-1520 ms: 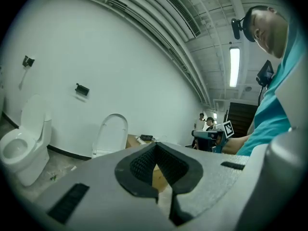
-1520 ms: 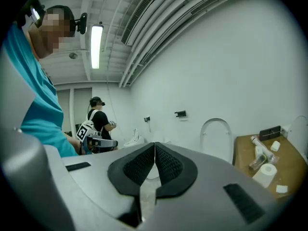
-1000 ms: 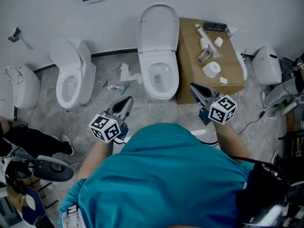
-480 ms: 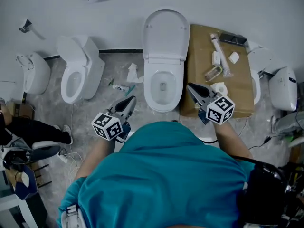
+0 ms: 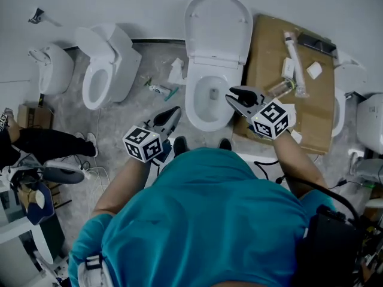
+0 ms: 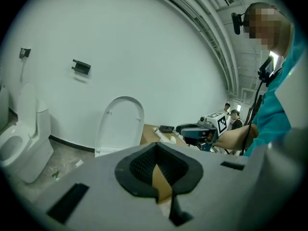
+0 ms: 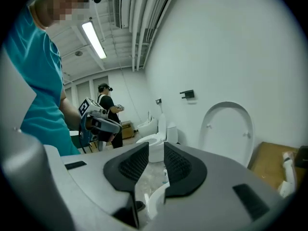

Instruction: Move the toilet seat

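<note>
One pair of jaws, on the right gripper [image 5: 235, 95] over the bowl [image 5: 197, 122], has just been opening slightly with nothing between, seemingly readying for the upright toilet seat [image 5: 218, 26] ahead, while the left gripper [image 5: 173, 112] alongside is closed, empty.

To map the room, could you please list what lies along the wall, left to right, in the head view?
White toilet bowl, toilet with raised lid, floor litter, centre toilet, lid up, cardboard sheet, white fixture.
</note>
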